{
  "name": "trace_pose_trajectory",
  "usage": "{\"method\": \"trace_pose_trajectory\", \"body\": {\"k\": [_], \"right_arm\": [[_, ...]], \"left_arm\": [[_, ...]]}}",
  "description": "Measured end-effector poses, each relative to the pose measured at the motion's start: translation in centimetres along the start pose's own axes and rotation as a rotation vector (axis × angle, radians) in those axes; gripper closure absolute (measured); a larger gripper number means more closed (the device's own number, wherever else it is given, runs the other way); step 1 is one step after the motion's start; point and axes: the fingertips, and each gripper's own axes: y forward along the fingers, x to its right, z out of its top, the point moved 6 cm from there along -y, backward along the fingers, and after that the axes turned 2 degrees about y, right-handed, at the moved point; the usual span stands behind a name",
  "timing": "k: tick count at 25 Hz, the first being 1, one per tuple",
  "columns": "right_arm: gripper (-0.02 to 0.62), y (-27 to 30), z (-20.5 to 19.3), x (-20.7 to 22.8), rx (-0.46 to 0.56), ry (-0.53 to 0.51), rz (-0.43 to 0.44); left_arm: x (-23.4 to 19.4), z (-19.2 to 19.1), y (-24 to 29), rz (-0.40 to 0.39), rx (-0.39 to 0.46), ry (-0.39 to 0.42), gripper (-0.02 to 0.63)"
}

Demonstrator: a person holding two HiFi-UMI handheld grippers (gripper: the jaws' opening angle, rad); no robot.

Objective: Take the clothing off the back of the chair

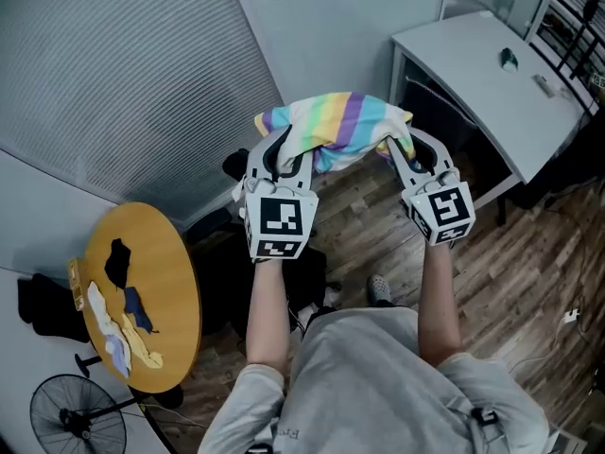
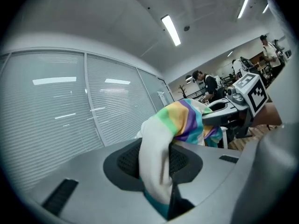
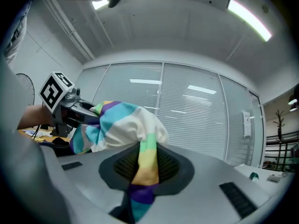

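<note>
Our grey shirt [image 1: 378, 386] fills the bottom of the head view, and both bare forearms reach up from it. The left tongs [image 1: 286, 151] are clenched, nearly closed, on a bunched white fold of the clothing [image 1: 336, 121]. The right tongs [image 1: 401, 149] are clamped just as narrowly on a twisted strip striped green, yellow and purple. In each gripper view the soft cloth is squeezed between dark ribbed pads set in smooth grey jaws.

We see the clothing held up in the air between the two tongs, at the upper centre of the head view. It is a crumpled knit with pastel rainbow bands and a white part. A dark chair [image 1: 222, 282] sits below it, mostly hidden behind our left arm.

At the left stands a round wooden desk [image 1: 170, 253] carrying black, white, yellow and blue cloths [image 1: 123, 324], with a black fan [image 1: 76, 419] below it. A white desk [image 1: 482, 74] stands at the upper right, grey slatted blinds [image 1: 123, 74] fill the upper left, and plank flooring [image 1: 529, 272] lies beneath.
</note>
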Motion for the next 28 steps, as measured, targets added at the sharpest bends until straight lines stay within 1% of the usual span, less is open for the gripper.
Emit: {"method": "trace_pose_trajectory", "body": {"k": [4,9,11,14,21,25,28], "right_arm": [[0.512,-3.0,-0.9,2.5,-0.02,0.033,-0.071],[0.512,-6.0,-2.9,4.6,-0.058,0.073,-0.135],[0.512,-7.2,-3.9,5.4,-0.075,0.091,-0.155],[0.513,-8.1,-5.3,5.9,-0.102,0.11,-0.169],[0.513,-8.5,-7.9,6.2,-0.157,0.148,-0.176],[0.513,-8.7,-9.6,6.2,-0.186,0.181,-0.171],[0.513,-8.3,-10.8,5.9,-0.22,0.192,-0.163]], "left_arm": [[3.4,0.9,1.7,-0.071,0.024,-0.024,0.488],[7.4,0.4,3.5,-0.149,0.032,-0.133,0.488],[9.1,-0.2,4.0,-0.177,0.027,-0.158,0.489],[10.7,-1.2,4.8,-0.208,0.012,-0.192,0.488],[12.4,-4.0,6.2,-0.259,-0.022,-0.261,0.488],[13.6,-6.1,7.1,-0.29,-0.048,-0.335,0.489],[14.0,-7.8,7.5,-0.294,-0.076,-0.378,0.489]]}}
